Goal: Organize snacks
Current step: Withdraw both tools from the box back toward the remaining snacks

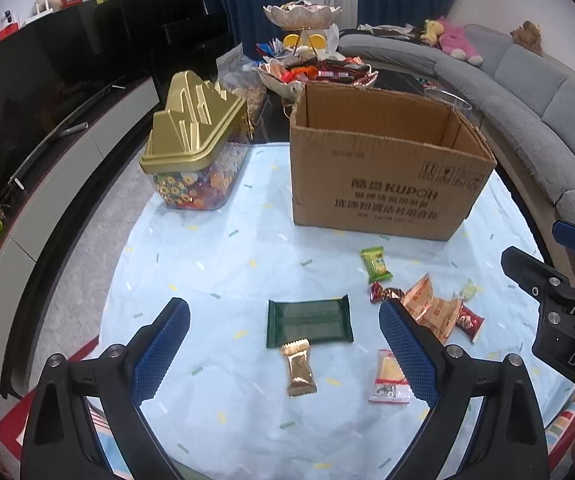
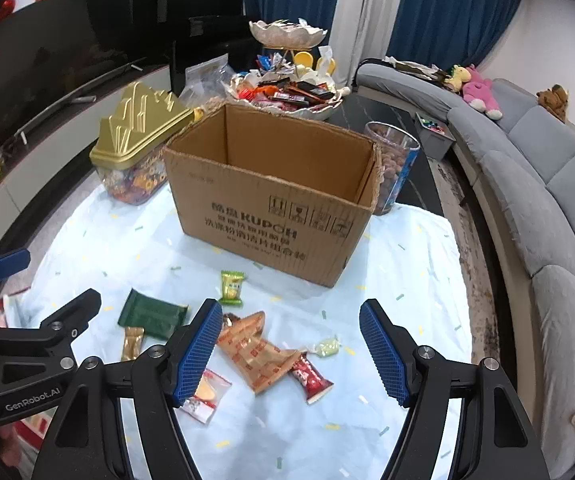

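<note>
A pale blue cloth with small confetti marks is spread over the table, and loose snacks are scattered on its near part. An open cardboard box is stood behind them, upright, nothing visible inside from these angles. To its left a clear tub of sweets with a gold lid is seen; at its right rear corner a clear jar of brown balls is set just beside it. A tiered dish piled with more wrapped snacks is behind the box.

The left gripper is held wide open over the cloth, nothing between the blue pads. Between its fingers, lying on the cloth, a dark green packet is seen, with a small gold packet touching its near edge. A white-and-red packet lies just beside the right finger.

The right gripper is also held well open and empty. Below it lie two orange packets, overlapping, a red candy touching their end, and a pale yellow-green sweet near them. A light green packet lies nearer the box, apart from the rest.

A grey sofa with soft toys is seen at right.
</note>
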Tool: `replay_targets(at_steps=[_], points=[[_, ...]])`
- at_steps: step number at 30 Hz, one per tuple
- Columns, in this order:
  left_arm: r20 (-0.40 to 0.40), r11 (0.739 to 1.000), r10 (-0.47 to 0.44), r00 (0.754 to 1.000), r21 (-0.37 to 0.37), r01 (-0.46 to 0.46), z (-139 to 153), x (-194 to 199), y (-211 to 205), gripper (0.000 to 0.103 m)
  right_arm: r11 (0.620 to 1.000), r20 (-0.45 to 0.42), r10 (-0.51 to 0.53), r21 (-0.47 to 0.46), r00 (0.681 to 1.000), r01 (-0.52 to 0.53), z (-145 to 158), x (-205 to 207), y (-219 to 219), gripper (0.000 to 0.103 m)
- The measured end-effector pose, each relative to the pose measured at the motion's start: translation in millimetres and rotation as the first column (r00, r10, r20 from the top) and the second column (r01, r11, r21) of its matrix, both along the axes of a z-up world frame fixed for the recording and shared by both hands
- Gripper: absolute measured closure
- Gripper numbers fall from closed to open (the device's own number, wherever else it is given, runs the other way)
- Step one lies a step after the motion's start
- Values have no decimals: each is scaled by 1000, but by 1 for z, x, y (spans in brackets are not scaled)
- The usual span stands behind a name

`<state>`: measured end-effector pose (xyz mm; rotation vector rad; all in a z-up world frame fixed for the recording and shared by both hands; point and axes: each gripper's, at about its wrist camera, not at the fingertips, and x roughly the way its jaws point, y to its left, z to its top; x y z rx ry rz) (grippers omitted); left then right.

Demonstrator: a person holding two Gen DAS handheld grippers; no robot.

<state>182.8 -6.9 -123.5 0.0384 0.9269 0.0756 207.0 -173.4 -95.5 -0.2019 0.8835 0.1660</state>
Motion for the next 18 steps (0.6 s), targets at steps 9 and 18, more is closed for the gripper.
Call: replay_targets(at_steps=[9, 18], points=[[-35, 1000, -2, 999, -4, 1, -19, -8, -1, 6, 999, -24, 36, -23, 999, -37, -19, -7, 2, 31], [-59, 1000, -1, 998, -11, 0, -34, -11, -3, 7, 998, -44, 56, -32, 997, -58, -31, -8, 2, 31]])
